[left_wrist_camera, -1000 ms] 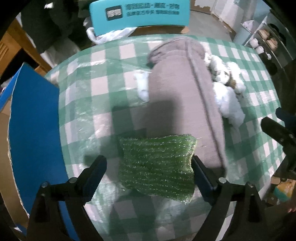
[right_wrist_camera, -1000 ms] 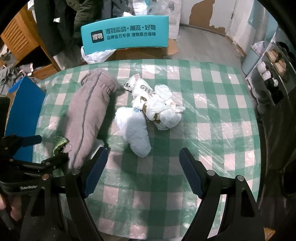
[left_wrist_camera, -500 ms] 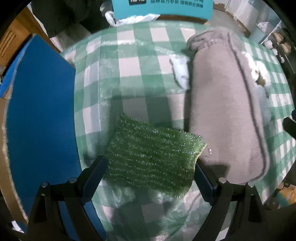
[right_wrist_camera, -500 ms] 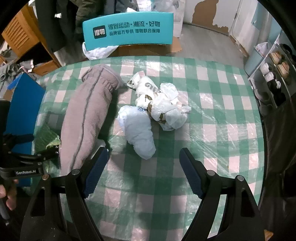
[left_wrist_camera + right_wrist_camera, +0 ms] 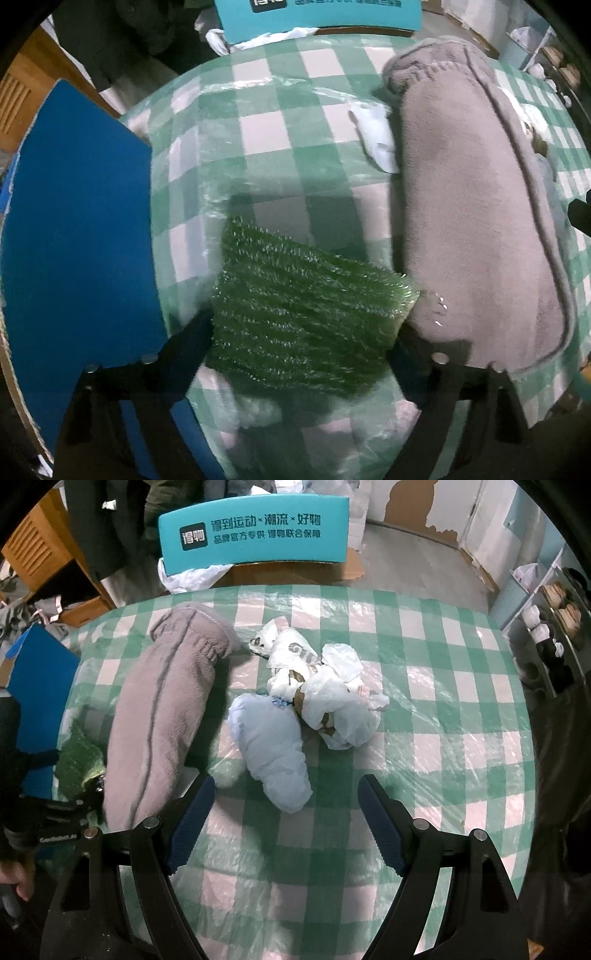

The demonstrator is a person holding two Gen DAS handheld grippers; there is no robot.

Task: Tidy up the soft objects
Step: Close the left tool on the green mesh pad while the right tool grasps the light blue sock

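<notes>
Since a second ago my left gripper (image 5: 299, 339) has dropped closer over the green scrubbing pad (image 5: 306, 314), which now fills more of its view and sits between the fingers (image 5: 192, 339); they are closing on it, both tips at its edges, though I cannot tell whether they press yet. The pad lies on the green checked bench (image 5: 266, 125), just beside the long grey fleece roll (image 5: 472, 206) and near the blue board (image 5: 74, 229) at the bench's left edge. My right gripper (image 5: 286, 823) has sunk a little too, its fingers spread wide with only bare cloth between them. Only the right wrist view shows the pale blue bundle (image 5: 273, 746) and the crumpled white plastic bags (image 5: 325, 686) touching each other right of the roll, plus the teal sign (image 5: 255, 535) beyond the bench; the left view shows them barely or not at all.
</notes>
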